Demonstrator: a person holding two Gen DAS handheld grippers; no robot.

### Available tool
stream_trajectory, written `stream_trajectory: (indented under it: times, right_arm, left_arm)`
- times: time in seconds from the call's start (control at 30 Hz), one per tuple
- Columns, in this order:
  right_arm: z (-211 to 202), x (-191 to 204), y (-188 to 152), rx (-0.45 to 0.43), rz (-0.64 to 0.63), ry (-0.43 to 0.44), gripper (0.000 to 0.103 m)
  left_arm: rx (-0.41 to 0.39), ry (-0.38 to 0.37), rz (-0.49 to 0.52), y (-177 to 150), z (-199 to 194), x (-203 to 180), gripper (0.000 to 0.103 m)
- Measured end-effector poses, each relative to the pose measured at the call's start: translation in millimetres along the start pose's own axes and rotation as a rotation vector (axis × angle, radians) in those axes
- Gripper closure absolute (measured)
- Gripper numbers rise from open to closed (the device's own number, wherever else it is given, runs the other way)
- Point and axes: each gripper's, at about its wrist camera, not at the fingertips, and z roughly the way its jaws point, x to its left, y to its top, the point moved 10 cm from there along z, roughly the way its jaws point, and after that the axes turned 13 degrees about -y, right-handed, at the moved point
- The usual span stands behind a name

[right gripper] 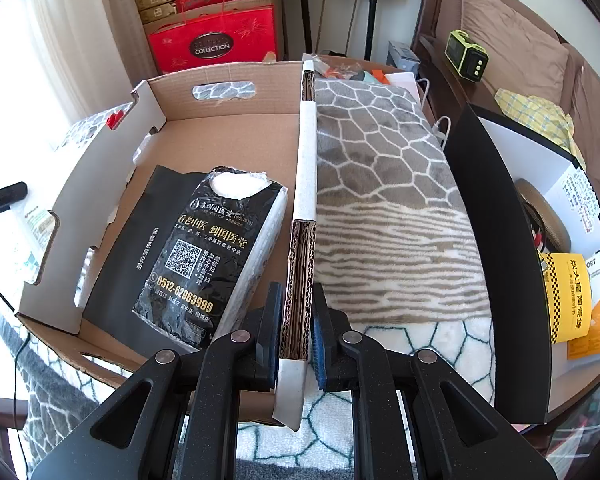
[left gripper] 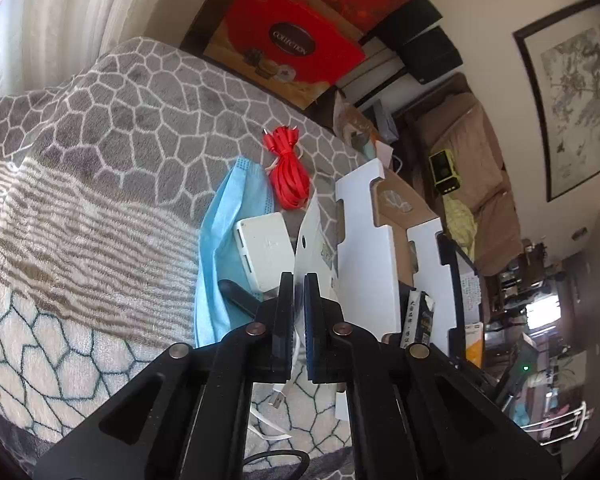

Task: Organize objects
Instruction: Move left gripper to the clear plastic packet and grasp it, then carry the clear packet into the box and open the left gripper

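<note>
My left gripper [left gripper: 299, 280] is shut on a thin white card or packet [left gripper: 310, 236] and holds it above the blanket, just left of the cardboard box's white wall [left gripper: 366, 232]. Beneath it lie a white adapter [left gripper: 266, 252], a blue face mask [left gripper: 224, 240] and a coiled red cable [left gripper: 288, 172]. My right gripper [right gripper: 297, 300] is shut on the right wall of the open cardboard box [right gripper: 306, 184]. Inside the box lie a black tissue pack [right gripper: 216, 248] and a black booklet [right gripper: 136, 256].
A grey and white patterned blanket [right gripper: 384, 200] covers the surface. A black and white box [right gripper: 496, 240] with yellow packets stands at the right. Red gift boxes [right gripper: 216, 40] stand behind. A white USB cable [left gripper: 278, 396] lies under my left gripper.
</note>
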Motion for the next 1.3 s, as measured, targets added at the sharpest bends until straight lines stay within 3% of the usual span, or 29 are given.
stream_trajectory:
  times: [0.4, 0.73, 1.0, 1.3]
  right_arm:
    - [0.2, 0.8, 0.5, 0.004, 0.004, 0.004, 0.091]
    - [0.1, 1.0, 0.1, 0.005, 0.003, 0.005, 0.091]
    - [0.3, 2.9, -0.2, 0.009, 0.004, 0.003, 0.091]
    - [0.7, 3.8, -0.7, 0.009, 0.004, 0.006, 0.091]
  left_arm:
    - [-0.063, -0.172, 0.085, 18.0, -42.1, -76.6, 0.102]
    - [-0.008, -0.240, 0.143, 7.0, -32.8, -122.7, 0.102]
    - [0.137, -0.217, 0.153, -16.7, 26.6, -137.3, 0.102]
    - [0.153, -0.122, 0.197, 5.4, 70.9, -137.2, 0.102]
